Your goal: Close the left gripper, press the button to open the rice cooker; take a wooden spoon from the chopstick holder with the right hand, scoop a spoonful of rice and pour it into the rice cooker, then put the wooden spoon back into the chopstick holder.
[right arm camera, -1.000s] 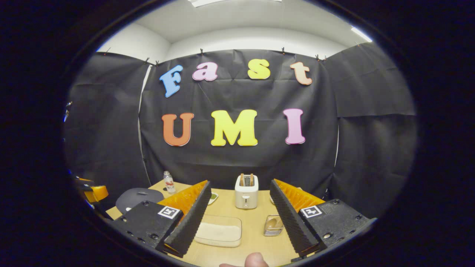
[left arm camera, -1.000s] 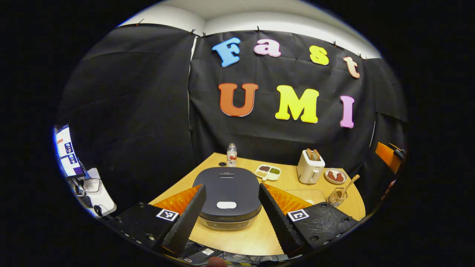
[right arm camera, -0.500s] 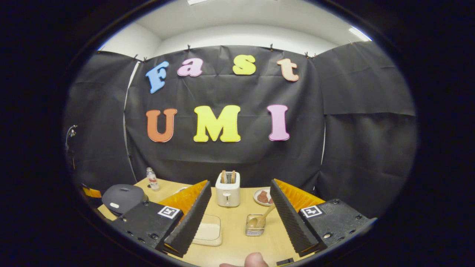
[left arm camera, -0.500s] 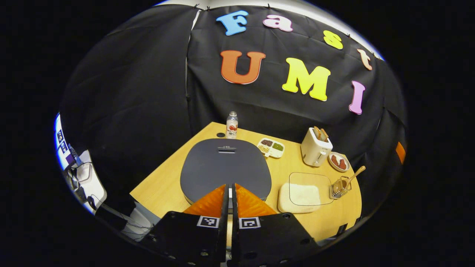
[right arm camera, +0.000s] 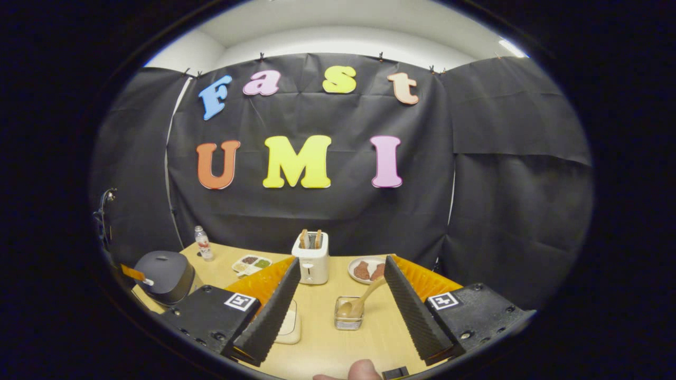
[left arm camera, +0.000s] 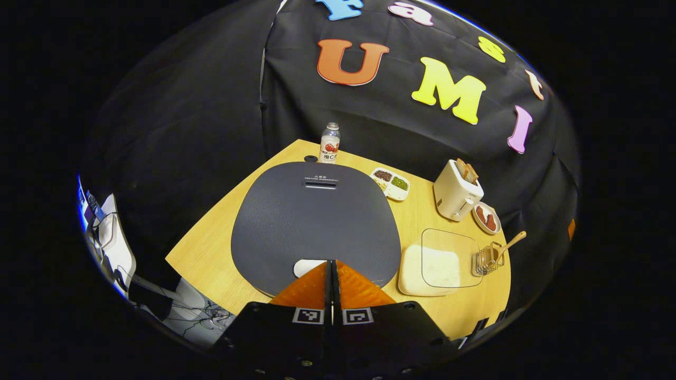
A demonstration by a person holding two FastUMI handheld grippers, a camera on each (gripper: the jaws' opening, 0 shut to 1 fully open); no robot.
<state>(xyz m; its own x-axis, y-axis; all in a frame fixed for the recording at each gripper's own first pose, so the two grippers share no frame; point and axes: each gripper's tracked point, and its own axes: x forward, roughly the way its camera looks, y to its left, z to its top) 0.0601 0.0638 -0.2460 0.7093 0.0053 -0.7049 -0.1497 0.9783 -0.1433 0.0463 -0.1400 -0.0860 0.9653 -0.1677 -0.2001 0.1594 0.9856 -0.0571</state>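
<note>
The dark grey rice cooker (left arm camera: 316,216) has its lid down, with a white button (left arm camera: 306,266) at its near edge. My left gripper (left arm camera: 331,264) is shut with nothing held, its tips right at the button. The cooker (right arm camera: 161,274) also shows at the far left of the right gripper view, with the left gripper's tip (right arm camera: 132,273) over it. My right gripper (right arm camera: 338,306) stands open, facing the wire chopstick holder (right arm camera: 348,319) that holds the wooden spoon (right arm camera: 364,302). A clear container of rice (left arm camera: 435,261) lies to the right of the cooker.
On the wooden table (left arm camera: 222,237) stand a bottle (left arm camera: 329,143), a divided dish of beans (left arm camera: 391,183), a white toaster (left arm camera: 457,190) and a plate of meat (left arm camera: 486,217). A thumb (right arm camera: 362,369) shows at the bottom edge. Beyond the table's left edge is a desk with cables (left arm camera: 113,237).
My left gripper closed and came down toward the cooker's button. My right gripper swung so the chopstick holder now sits between its fingers' line of sight.
</note>
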